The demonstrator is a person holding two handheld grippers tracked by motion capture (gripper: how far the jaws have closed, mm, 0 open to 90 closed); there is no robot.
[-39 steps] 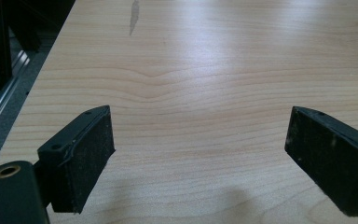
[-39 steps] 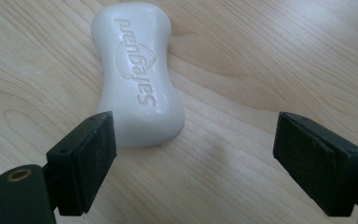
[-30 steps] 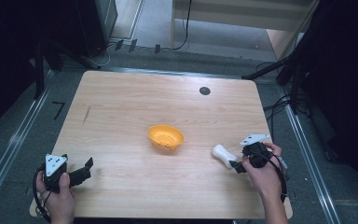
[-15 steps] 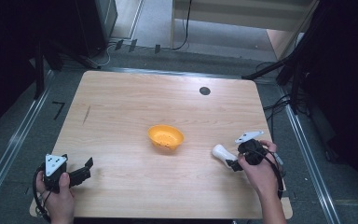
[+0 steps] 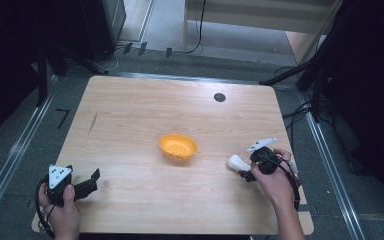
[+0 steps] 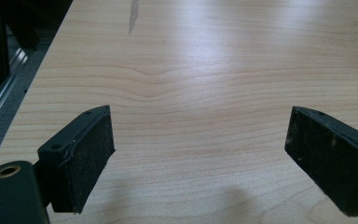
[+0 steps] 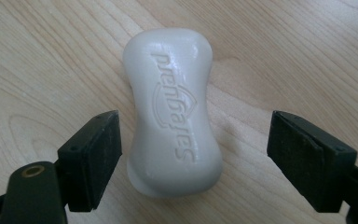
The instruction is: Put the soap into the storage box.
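Observation:
A white bar of soap (image 7: 172,112) with raised lettering lies flat on the wooden table (image 5: 130,120). My right gripper (image 7: 196,158) is open, one jaw on each side of the bar's near end, neither touching it. From above, the soap (image 5: 235,161) shows just left of the right gripper (image 5: 247,170), right of an orange bowl (image 5: 178,147) at the table's middle. My left gripper (image 5: 92,181) rests open near the front left corner. In its own view the left gripper (image 6: 198,158) has bare wood between its jaws.
A small black round disc (image 5: 219,97) sits near the table's far edge. A dark streak (image 6: 133,14) marks the wood ahead of the left gripper. Metal rails (image 5: 10,160) and cables (image 5: 300,112) run along the floor beside the table.
The right hand and its gripper shifted slightly toward the soap. The left gripper, the bowl and the soap stayed where they were.

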